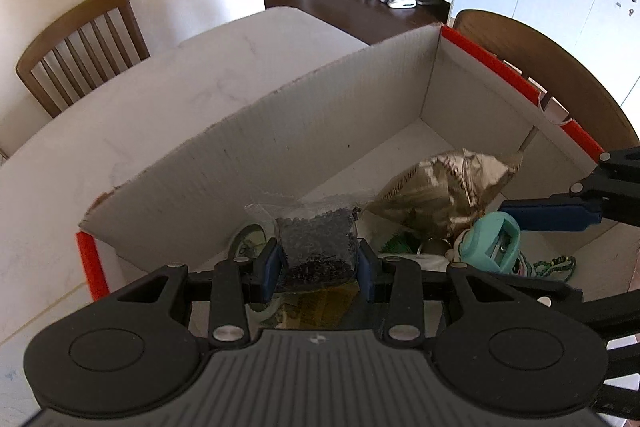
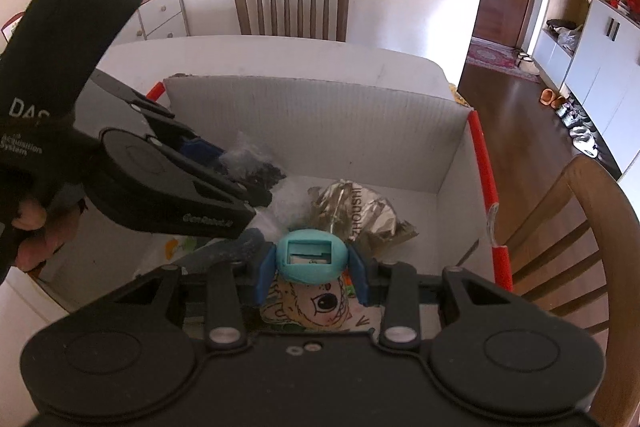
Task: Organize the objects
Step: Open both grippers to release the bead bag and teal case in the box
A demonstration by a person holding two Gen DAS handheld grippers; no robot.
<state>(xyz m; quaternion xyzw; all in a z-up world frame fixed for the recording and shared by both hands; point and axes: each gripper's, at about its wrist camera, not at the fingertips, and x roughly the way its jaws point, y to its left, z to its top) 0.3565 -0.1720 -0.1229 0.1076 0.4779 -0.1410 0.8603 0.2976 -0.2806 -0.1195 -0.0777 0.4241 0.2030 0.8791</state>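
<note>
Both hands are over the cardboard box right now, and both tongs are loaded. The left tongs are clamped on a small clear bag of dark beads, pads pressing its two sides, the bag hanging just inside the box's near edge. The right tongs are squeezed onto a teal sharpener, an egg-shaped thing with its slot facing up, held above a cartoon-printed pouch at six o'clock of it.

Out from the tongs: at one o'clock of the sharpener lies a crumpled foil packet on the box floor. At ten o'clock the left tongs come in from the side with the bead bag. Under the bag, from the left wrist view, sits a roll of tape, and at three o'clock a green braided cord; what else lies beneath I can't make out.

My read: this is well along. The table around the box shows bare, so the gathering looks done, and what's left is letting these two go into the box.

The count: one box, two tongs, one bead bag, one sharpener, one foil packet, one pouch, one tape roll, one cord, two chairs at the table.
</note>
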